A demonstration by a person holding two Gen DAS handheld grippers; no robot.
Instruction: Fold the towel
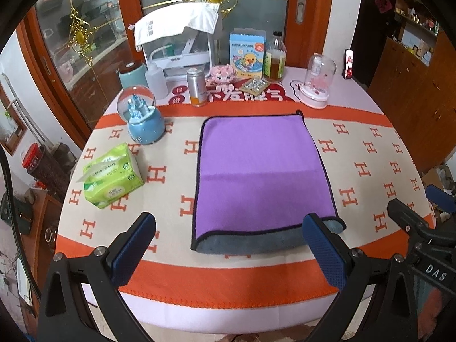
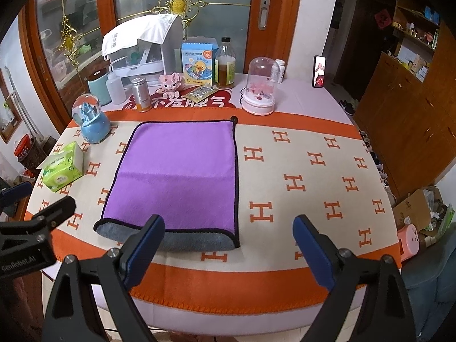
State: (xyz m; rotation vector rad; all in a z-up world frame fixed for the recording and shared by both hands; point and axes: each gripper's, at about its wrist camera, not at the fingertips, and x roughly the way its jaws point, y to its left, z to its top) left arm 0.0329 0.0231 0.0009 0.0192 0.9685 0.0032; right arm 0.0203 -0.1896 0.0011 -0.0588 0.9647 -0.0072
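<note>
The purple towel lies folded flat on the table. The left gripper and right gripper hover at its near edge, jaws spread wide, holding nothing.

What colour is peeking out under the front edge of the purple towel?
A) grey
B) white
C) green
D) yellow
A: the purple towel lies already folded over on the tablecloth, and a grey strip of its underside shows along the near edge, also seen in the right wrist view.
</note>
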